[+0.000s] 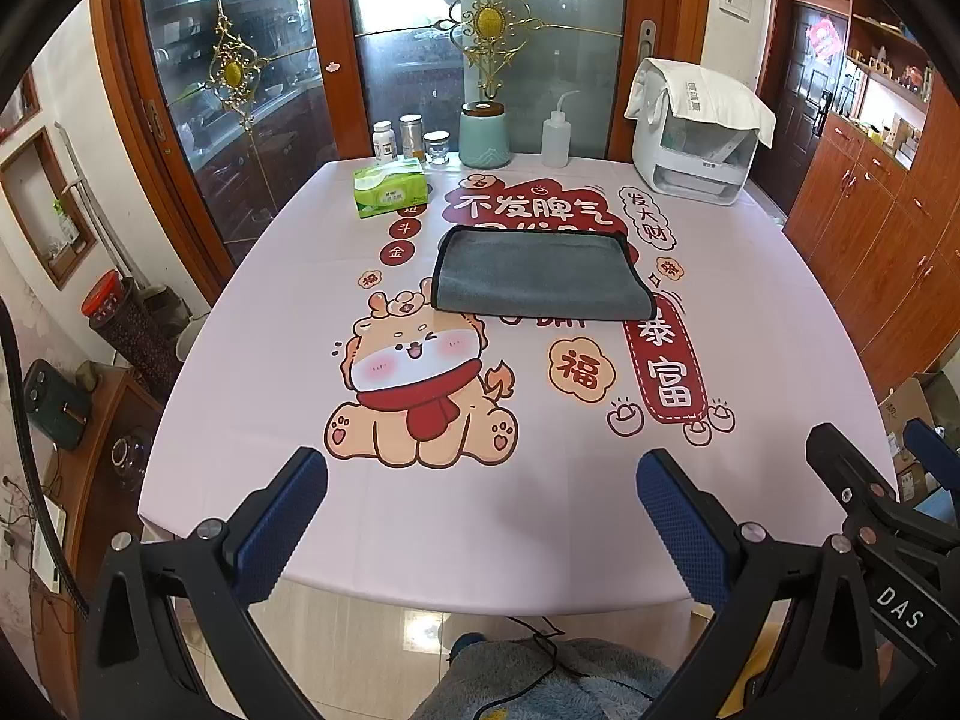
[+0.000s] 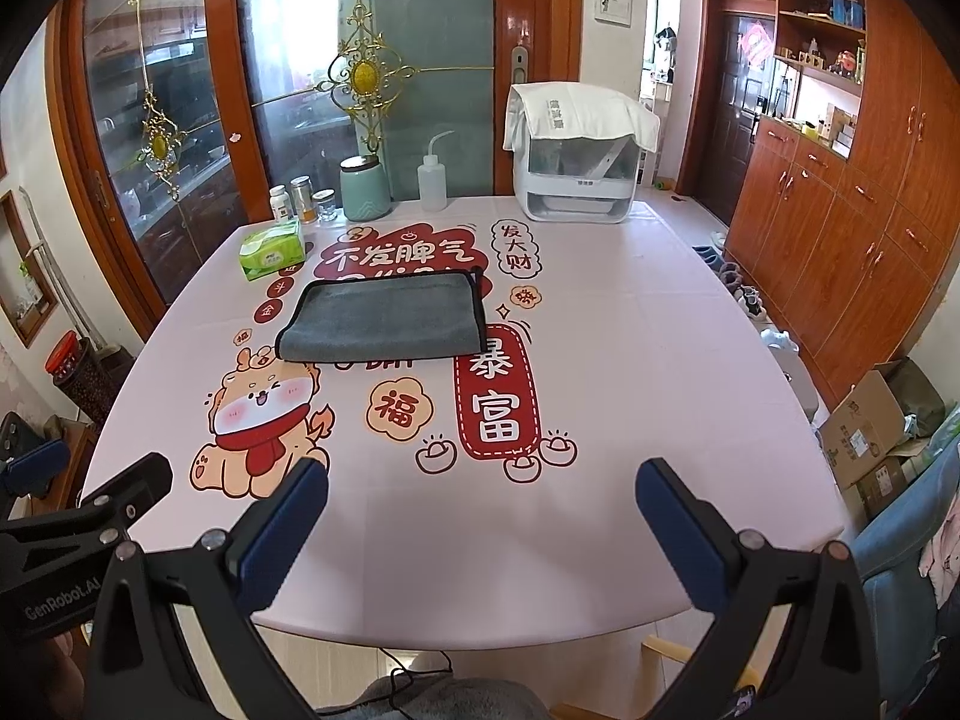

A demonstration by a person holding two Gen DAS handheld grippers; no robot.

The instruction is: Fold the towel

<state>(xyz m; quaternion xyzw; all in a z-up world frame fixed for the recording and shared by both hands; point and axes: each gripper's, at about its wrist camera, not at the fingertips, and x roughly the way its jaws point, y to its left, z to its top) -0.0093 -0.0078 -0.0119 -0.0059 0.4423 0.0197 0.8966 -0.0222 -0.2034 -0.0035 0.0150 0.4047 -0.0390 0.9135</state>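
Observation:
A grey towel (image 1: 537, 275) with dark trim lies folded flat on the far middle of the printed pink tablecloth (image 1: 270, 360); it also shows in the right wrist view (image 2: 384, 318). My left gripper (image 1: 483, 498) is open and empty, held above the table's near edge, well short of the towel. My right gripper (image 2: 483, 504) is also open and empty, at the near edge to the right of the left one. The right gripper shows at the right edge of the left wrist view (image 1: 870, 468).
A green tissue pack (image 1: 390, 186), small jars (image 1: 411, 138), a teal canister (image 1: 485, 135) and a squeeze bottle (image 1: 555, 141) line the table's far edge. A white appliance (image 1: 696, 138) draped with a cloth stands at the far right. Cardboard boxes (image 2: 870, 426) sit on the floor right.

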